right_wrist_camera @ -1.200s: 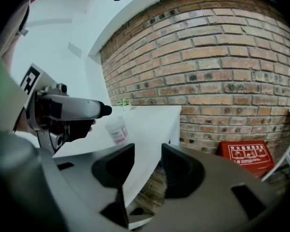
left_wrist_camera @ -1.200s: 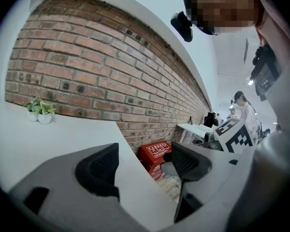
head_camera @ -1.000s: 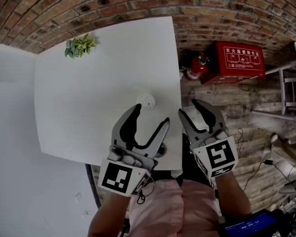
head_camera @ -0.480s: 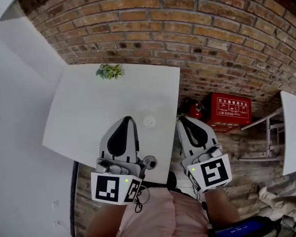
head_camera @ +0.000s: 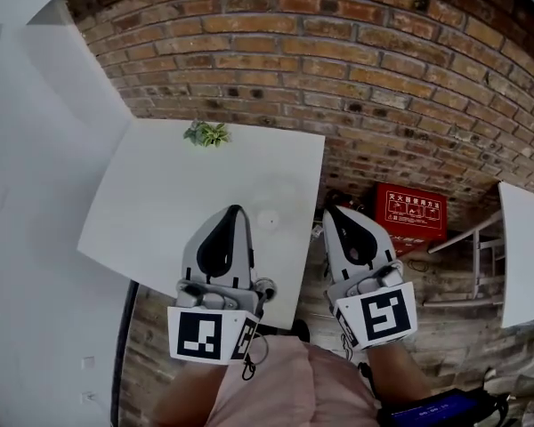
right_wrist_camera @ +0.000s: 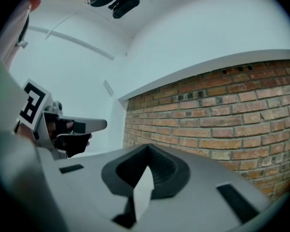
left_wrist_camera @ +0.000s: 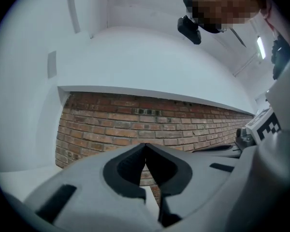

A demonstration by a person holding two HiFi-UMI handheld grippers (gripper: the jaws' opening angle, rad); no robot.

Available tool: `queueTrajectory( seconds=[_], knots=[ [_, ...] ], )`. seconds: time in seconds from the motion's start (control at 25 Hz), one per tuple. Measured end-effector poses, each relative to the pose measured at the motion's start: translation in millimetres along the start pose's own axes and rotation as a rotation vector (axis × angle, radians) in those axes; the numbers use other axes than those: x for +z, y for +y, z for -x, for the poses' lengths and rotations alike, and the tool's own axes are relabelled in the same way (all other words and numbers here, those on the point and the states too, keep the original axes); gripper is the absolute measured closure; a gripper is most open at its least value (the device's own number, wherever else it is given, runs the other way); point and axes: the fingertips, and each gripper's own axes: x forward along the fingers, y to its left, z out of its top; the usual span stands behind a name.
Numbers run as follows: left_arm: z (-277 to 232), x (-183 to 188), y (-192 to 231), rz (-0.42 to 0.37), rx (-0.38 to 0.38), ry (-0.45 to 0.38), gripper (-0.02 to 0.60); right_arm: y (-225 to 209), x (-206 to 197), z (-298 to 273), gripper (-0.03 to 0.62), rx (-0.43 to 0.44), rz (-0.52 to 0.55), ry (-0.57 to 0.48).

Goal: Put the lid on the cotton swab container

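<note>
The left hand-held gripper (head_camera: 235, 209) and right hand-held gripper (head_camera: 331, 210) are both closed and empty. The small white cotton swab container (head_camera: 268, 218) sits on the white counter (head_camera: 160, 194) between their tips. A brick wall (head_camera: 383, 78) stands behind.

Quick tally, head view: 2 grippers are counted, left gripper (head_camera: 234, 212) & right gripper (head_camera: 332, 212). 2 white tables are seen, near table (head_camera: 160, 203) & far table (head_camera: 521, 265) at the right edge. Only 1 ea. is spotted of the rest: plant (head_camera: 206, 133), container (head_camera: 268, 218), red box (head_camera: 412, 212), brick wall (head_camera: 338, 60).
</note>
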Motion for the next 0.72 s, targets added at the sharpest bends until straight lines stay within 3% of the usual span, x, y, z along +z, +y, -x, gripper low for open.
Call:
queueTrajectory(
  seconds=[0.72],
  knots=[
    [12.8,-4.1,-7.3,-0.013,-0.015,0.026,0.581,11.5,-1.2,10.4,0.589,0.008,-0.051,-0.012]
  ],
)
